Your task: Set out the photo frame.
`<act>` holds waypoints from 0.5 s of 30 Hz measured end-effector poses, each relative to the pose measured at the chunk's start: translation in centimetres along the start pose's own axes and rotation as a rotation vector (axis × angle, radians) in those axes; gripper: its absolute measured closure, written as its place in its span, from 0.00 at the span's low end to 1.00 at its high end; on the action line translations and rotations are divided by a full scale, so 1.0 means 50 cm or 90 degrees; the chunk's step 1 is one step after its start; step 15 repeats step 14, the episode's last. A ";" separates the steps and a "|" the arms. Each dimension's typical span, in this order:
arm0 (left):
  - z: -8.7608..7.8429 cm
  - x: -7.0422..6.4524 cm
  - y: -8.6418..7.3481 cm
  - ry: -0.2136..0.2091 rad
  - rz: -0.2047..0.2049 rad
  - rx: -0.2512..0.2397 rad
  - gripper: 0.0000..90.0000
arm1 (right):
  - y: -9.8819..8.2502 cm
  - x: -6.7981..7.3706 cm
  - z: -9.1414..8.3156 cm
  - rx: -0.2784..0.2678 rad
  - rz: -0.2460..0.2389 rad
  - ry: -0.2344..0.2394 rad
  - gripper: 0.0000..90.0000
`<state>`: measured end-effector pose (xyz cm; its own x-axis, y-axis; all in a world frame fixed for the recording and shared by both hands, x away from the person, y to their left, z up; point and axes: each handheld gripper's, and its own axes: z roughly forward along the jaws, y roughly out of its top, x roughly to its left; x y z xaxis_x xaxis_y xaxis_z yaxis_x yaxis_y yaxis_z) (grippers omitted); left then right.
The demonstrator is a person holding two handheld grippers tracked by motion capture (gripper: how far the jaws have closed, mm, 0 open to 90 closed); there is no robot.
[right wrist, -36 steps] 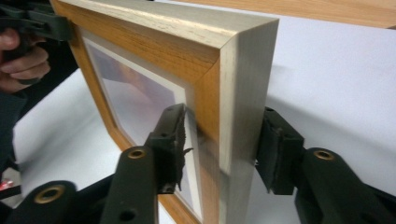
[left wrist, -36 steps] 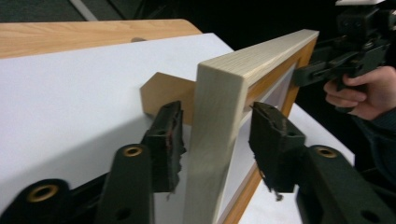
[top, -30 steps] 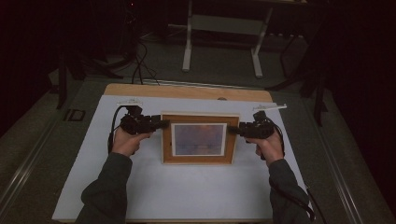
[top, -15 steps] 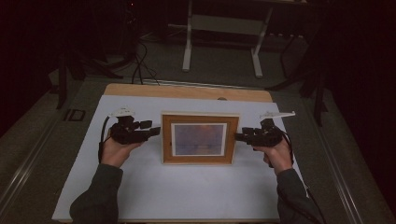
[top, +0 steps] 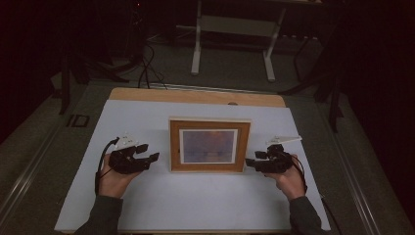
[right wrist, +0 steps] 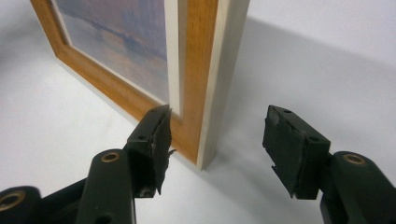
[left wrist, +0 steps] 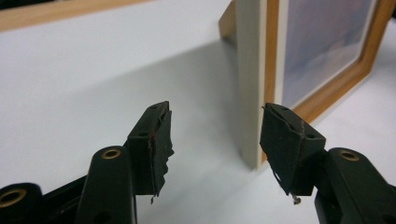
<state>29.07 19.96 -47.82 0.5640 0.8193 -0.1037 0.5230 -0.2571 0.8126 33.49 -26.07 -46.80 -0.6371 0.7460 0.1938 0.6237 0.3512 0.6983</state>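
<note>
Nearest me, my left gripper (top: 147, 152) has its jaws spread apart with nothing between them, and my right gripper (top: 253, 160) is spread the same way, also empty. Between the two stands the picture frame (top: 210, 145), upright on its lower edge, just beyond each set of fingertips and apart from them. In the left gripper view the frame's pale side edge (left wrist: 251, 84) rises just ahead of the jaw on the right of the picture; in the right gripper view its near corner (right wrist: 208, 93) stands ahead of the gap. The frame holds a hazy blue and pink print (top: 209, 146); I can read no writing on it. Both grippers hang over a white sheet (top: 195, 200) on the wooden table (top: 195, 96). Farther off, white table legs (top: 234, 44) stand on a dark floor with cables (top: 147, 63).
</note>
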 end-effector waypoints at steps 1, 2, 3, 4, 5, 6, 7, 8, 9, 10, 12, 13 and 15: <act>0.001 -0.001 -0.008 0.000 -0.003 0.003 0.48 | -0.006 -0.001 -0.002 -0.002 0.002 -0.003 0.45; 0.002 -0.001 -0.015 0.001 -0.004 0.006 0.48 | -0.012 -0.003 -0.002 0.001 0.003 -0.005 0.45; 0.004 -0.002 -0.022 0.005 -0.007 0.013 0.48 | -0.018 -0.006 -0.003 0.008 0.001 -0.010 0.45; 0.007 -0.002 -0.027 0.013 -0.007 0.022 0.48 | -0.023 -0.008 -0.004 0.014 0.001 -0.020 0.45; 0.010 -0.002 -0.032 0.024 -0.009 0.029 0.47 | -0.029 -0.011 -0.007 0.015 0.002 -0.029 0.45; 0.012 -0.002 -0.037 0.033 -0.012 0.035 0.47 | -0.034 -0.013 -0.012 0.011 0.009 -0.033 0.45; 0.015 -0.002 -0.042 0.041 -0.014 0.039 0.47 | -0.041 -0.016 -0.017 0.004 0.015 -0.038 0.45; 0.018 -0.002 -0.047 0.051 -0.012 0.047 0.47 | -0.048 -0.018 -0.022 -0.003 0.020 -0.048 0.44; 0.021 -0.002 -0.052 0.061 -0.012 0.057 0.46 | -0.057 -0.022 -0.025 -0.011 0.025 -0.057 0.44; 0.024 -0.002 -0.057 0.071 -0.008 0.066 0.46 | -0.066 -0.026 -0.028 -0.018 0.034 -0.060 0.44; 0.028 -0.005 -0.068 0.100 -0.004 0.077 0.45 | -0.084 -0.033 -0.031 -0.033 0.048 -0.066 0.44; 0.030 -0.005 -0.075 0.114 -0.002 0.083 0.45 | -0.097 -0.037 -0.032 -0.041 0.048 -0.075 0.44; 0.033 -0.006 -0.082 0.128 -0.002 0.090 0.45 | -0.108 -0.040 -0.033 -0.049 0.048 -0.085 0.43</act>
